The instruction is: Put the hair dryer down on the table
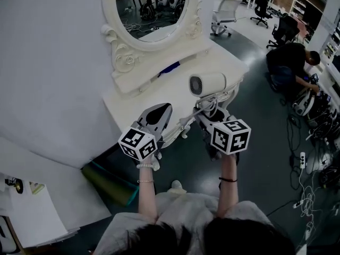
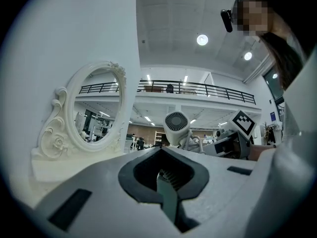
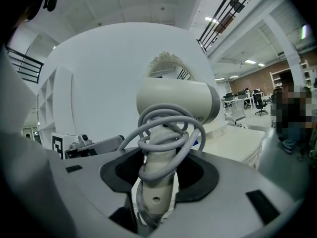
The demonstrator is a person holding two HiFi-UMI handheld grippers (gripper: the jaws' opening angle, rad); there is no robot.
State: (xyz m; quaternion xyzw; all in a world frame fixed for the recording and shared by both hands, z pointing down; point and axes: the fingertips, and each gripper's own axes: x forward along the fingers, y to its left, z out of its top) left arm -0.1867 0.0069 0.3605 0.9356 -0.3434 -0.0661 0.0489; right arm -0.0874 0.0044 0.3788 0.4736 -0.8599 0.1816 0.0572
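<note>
The white hair dryer hangs upright just above the front right part of the white dressing table, its grille end toward the mirror. My right gripper is shut on its handle, which has the grey cord wound round it. The barrel stands above the jaws. My left gripper hovers beside it at the table's front edge, jaws together with nothing between them. From the left gripper view the hair dryer shows to the right of the mirror.
A white wall stands left of the table. A blue object lies at the mirror's base. A person crouches on the floor at the right among cables. Office chairs stand behind. A green object lies under the table.
</note>
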